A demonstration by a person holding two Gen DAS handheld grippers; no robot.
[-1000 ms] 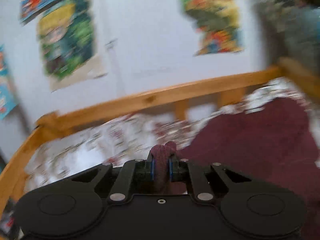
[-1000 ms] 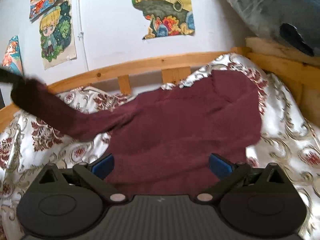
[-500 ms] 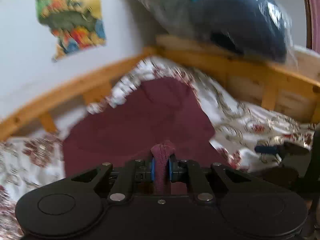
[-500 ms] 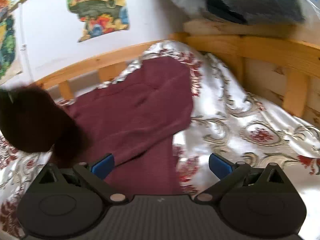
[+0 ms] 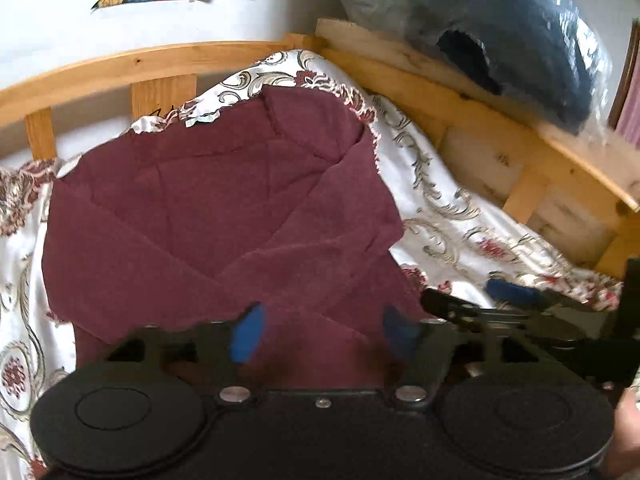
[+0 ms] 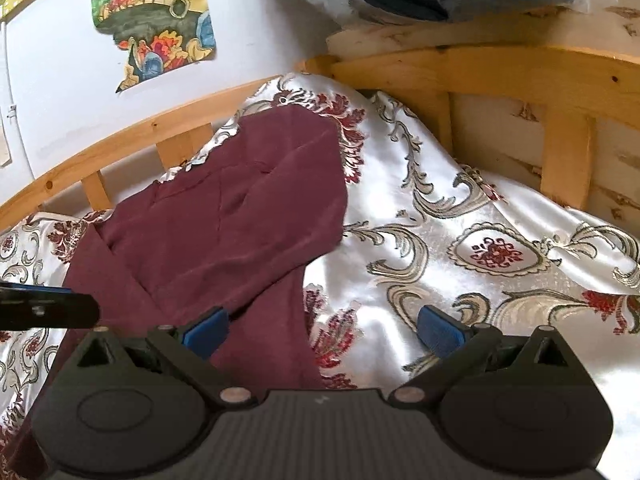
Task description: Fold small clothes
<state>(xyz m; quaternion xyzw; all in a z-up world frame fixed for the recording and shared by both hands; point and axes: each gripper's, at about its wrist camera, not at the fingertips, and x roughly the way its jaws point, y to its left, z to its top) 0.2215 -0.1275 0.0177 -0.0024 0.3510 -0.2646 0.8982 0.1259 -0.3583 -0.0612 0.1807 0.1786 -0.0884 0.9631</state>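
Note:
A maroon knit garment [image 5: 224, 216] lies on a white floral bedspread [image 5: 448, 216], its sleeve folded across the body. My left gripper [image 5: 324, 336] is open and empty just above the garment's near edge. My right gripper [image 6: 320, 330] is open and empty over the garment's right edge [image 6: 240, 232] and the bedspread [image 6: 460, 240]. The right gripper also shows at the right of the left wrist view [image 5: 520, 312], and the left gripper's tip at the left of the right wrist view [image 6: 48, 310].
A wooden bed rail [image 5: 120, 68] runs along the back and right side [image 6: 520, 76]. A dark bundle in clear plastic [image 5: 500, 28] rests on the right rail. Posters [image 6: 156, 16] hang on the white wall.
My left gripper carried the sleeve across to the right over the garment, then opened and let it go. The right gripper stayed open and shifted right.

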